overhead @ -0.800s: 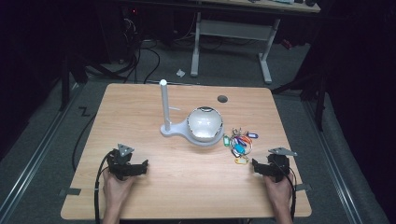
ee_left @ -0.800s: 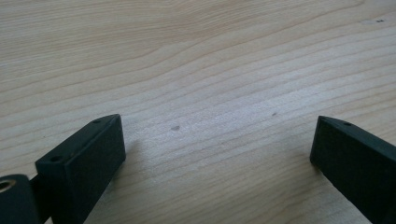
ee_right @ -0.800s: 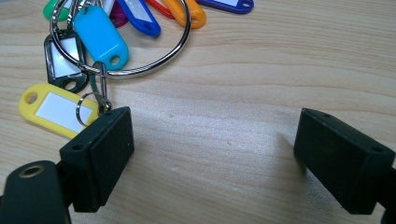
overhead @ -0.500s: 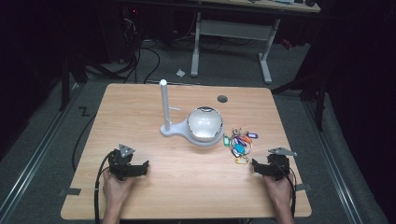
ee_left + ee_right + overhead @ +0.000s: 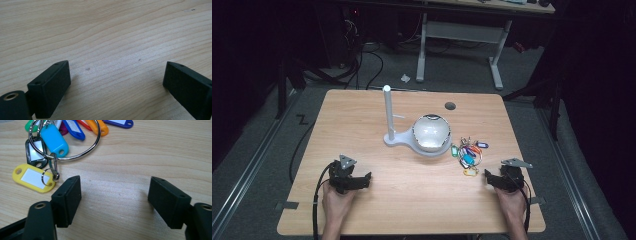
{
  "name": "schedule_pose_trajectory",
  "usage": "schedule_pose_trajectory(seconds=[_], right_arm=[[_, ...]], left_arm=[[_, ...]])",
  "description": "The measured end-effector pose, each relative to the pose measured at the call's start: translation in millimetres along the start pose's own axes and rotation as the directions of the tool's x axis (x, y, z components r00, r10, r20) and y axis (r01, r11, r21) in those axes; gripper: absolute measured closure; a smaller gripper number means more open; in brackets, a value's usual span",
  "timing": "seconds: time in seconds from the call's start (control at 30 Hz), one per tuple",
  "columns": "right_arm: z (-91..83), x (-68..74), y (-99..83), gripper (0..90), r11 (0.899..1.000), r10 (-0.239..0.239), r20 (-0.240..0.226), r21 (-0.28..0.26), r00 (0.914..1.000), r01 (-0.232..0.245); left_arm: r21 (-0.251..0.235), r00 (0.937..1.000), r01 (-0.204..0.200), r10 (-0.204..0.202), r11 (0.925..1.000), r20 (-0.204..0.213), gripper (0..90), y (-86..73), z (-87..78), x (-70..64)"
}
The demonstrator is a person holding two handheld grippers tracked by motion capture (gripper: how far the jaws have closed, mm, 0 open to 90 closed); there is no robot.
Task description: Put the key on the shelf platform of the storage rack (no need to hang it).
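Tags (image 5: 53, 141) of many colours hang on one metal ring (image 5: 75, 155) near the released right gripper (image 5: 115, 192).

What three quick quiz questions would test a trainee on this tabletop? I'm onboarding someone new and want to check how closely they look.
1. True or false: the right gripper is shut on the ring of key tags.
2. Which tag lies nearest the right gripper: A) the blue tag, B) the yellow tag, C) the orange tag?
3. Fill in: the white bowl rests on a stand with an upright white ____.

Key
1. False: both jaws stand open on bare table, and the ring lies just beyond them. The left gripper is open too.
2. B.
3. Post.
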State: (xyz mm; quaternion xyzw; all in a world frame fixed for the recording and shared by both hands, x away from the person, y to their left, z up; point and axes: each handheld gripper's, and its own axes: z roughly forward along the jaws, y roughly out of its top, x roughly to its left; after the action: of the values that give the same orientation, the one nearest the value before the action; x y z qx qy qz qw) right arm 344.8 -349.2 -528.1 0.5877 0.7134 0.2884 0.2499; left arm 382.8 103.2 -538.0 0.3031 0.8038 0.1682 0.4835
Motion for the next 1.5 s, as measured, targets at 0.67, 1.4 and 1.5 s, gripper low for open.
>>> schedule_pose_trajectory(seconds=[0.67,1.4,1.5], right_arm=[[-15.0,12.6,19.2,33.3,0.997,-0.052,-0.072,-0.062,0.9961,0.047],[12.1,38.7,62.6,35.3,0.993,-0.111,-0.158,-0.060,0.9813,0.102],[18.6,42.6,66.3,35.4,0.993,-0.116,-0.154,-0.048,0.9813,0.110]], left_arm=[[0.003,0.9999,-0.012,0.012,0.9999,0.006,8.4,-0.1,-0.4,0.6],[0.003,0.9997,-0.021,0.021,0.9998,0.013,8.8,0.3,-0.4,1.3],[0.004,0.9997,-0.018,0.018,0.9998,0.013,9.0,0.4,-0.5,1.2]])
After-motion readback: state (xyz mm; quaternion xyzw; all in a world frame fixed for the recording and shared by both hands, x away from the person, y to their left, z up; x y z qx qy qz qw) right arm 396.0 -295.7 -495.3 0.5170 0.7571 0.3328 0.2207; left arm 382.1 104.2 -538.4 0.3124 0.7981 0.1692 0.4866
